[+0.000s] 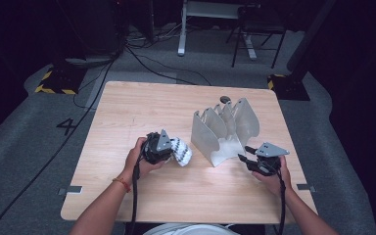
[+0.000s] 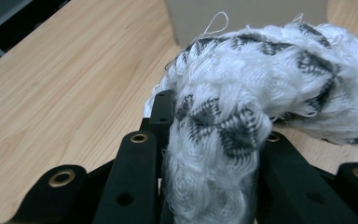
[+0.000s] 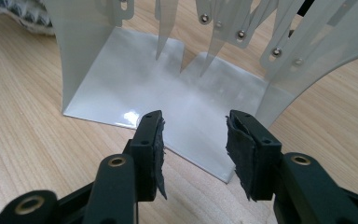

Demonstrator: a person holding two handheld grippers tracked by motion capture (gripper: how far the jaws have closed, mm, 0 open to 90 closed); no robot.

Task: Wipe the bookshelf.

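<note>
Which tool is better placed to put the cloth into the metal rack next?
Left, probably. The left tool is already shut on the black-and-white cloth, just beside the metal rack. The right tool is open and holds nothing, aimed at the rack's base plate, so it could steady it.

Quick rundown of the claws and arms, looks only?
Both claws are black. The left claw and the right claw each carry a grey three-cornered plate and trail a black cable. Brass-coloured eyelets stud the jaw links. Forearms are bare, with a red band on the left wrist.
</note>
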